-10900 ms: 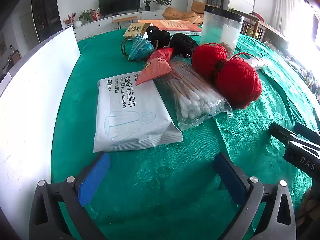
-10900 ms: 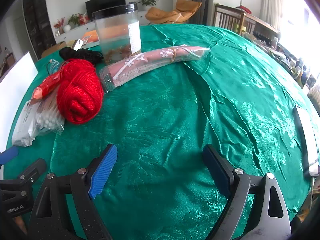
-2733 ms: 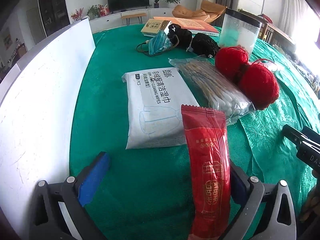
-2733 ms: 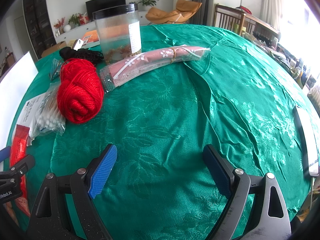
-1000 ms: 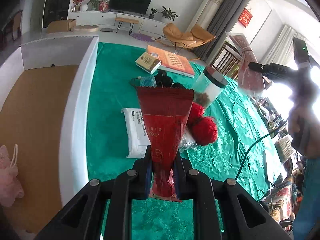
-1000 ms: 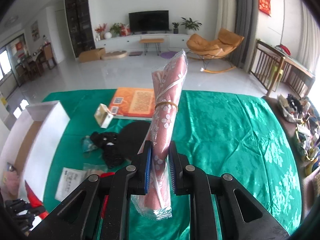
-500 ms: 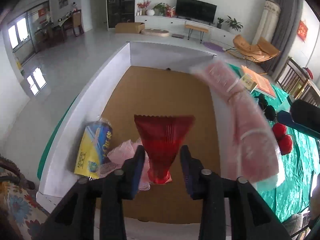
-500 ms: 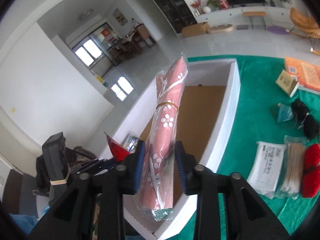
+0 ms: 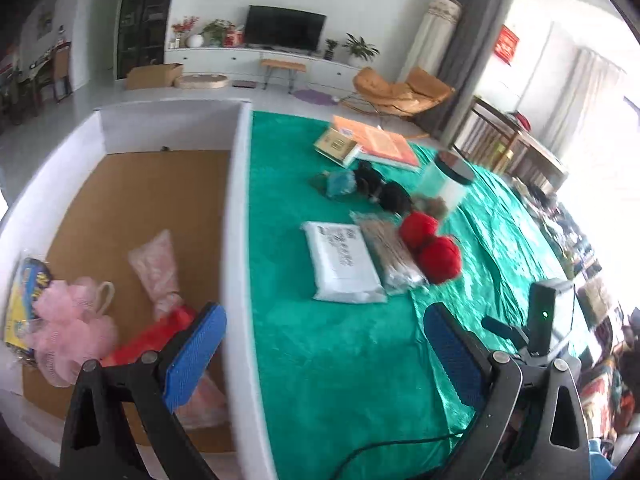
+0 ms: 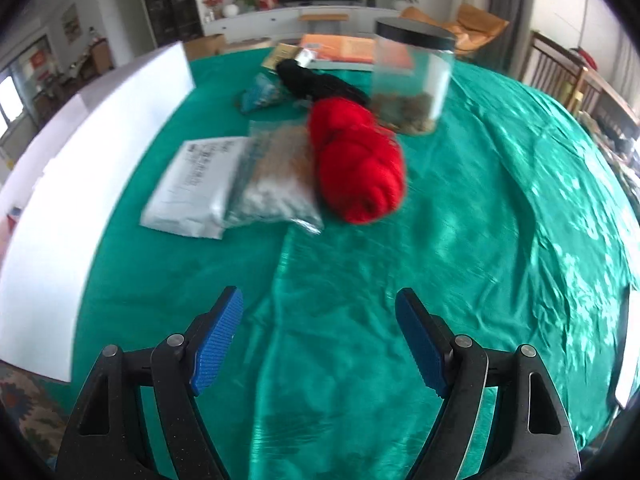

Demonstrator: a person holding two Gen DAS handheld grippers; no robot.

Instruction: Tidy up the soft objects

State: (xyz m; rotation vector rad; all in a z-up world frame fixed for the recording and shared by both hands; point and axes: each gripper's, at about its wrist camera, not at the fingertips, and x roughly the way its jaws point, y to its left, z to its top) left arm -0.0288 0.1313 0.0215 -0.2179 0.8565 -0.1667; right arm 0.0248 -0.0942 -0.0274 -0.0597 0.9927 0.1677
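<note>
- Already, four soft items are seen inside the white box [image 9: 236, 216]: a pink mesh pouf [image 9: 70, 330], a pink floral pack [image 9: 158, 268], a red packet [image 9: 154, 340] and a blue-and-yellow bag [image 9: 24, 300] (partly hidden).
- Both are empty: the left gripper [image 9: 320, 354] and right gripper [image 10: 318, 342], their jaws opening.
- Left on the green cloth [image 10: 460, 240]: red yarn [image 10: 358, 160], wipes pack [image 10: 196, 188], cotton swabs [image 10: 276, 176].

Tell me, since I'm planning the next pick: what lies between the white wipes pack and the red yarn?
A clear bag of cotton swabs lies between the wipes pack and the red yarn, clearest in the left wrist view.
</note>
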